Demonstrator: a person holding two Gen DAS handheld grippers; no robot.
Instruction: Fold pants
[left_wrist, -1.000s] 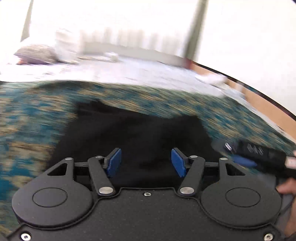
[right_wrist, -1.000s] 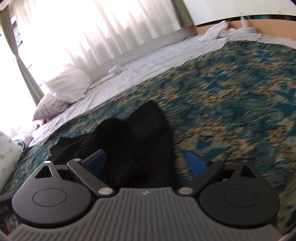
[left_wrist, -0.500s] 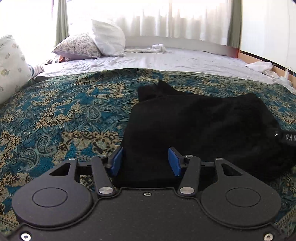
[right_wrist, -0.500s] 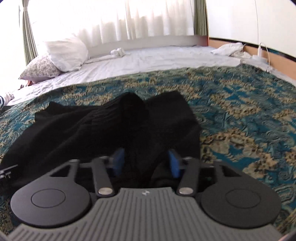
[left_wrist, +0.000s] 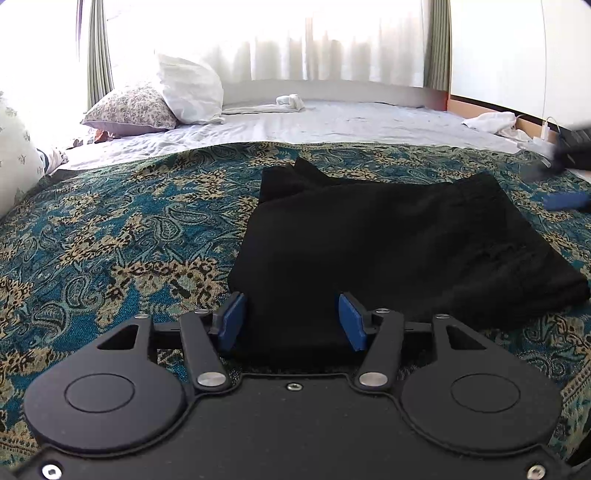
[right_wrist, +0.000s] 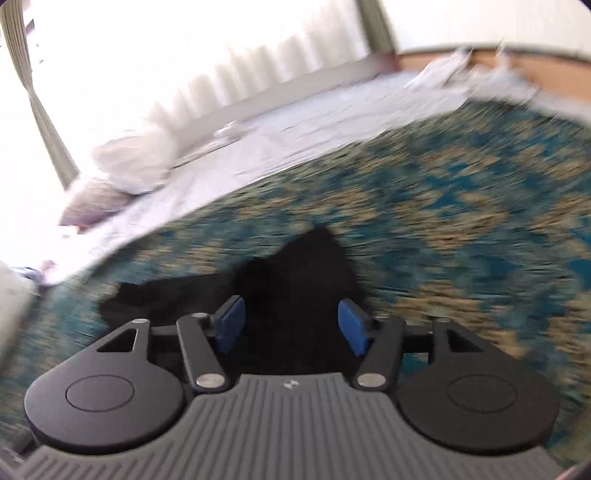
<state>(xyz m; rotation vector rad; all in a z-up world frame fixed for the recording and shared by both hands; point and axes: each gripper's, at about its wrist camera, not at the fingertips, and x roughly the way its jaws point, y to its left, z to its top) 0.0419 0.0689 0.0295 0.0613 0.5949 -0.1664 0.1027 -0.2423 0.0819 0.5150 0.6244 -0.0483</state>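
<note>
The black pants (left_wrist: 388, 240) lie folded into a compact stack on the teal paisley bedspread (left_wrist: 110, 240). My left gripper (left_wrist: 291, 319) is open, its blue pads either side of the stack's near edge, holding nothing. My right gripper (right_wrist: 291, 321) is open and empty over the pants (right_wrist: 295, 288); that view is motion-blurred. The right gripper also shows blurred at the far right of the left wrist view (left_wrist: 569, 177), above the bedspread beside the pants.
A white pillow (left_wrist: 188, 92) and a floral pillow (left_wrist: 129, 110) lie at the far left on the white sheet (left_wrist: 332, 125). A rolled white cloth (left_wrist: 290, 101) sits by the curtain. White cloth (left_wrist: 491, 123) lies at the right edge.
The right gripper has lifted up and away from the pants and opened wider; its view is now blurred. The left gripper stays open at the stack's near edge.
</note>
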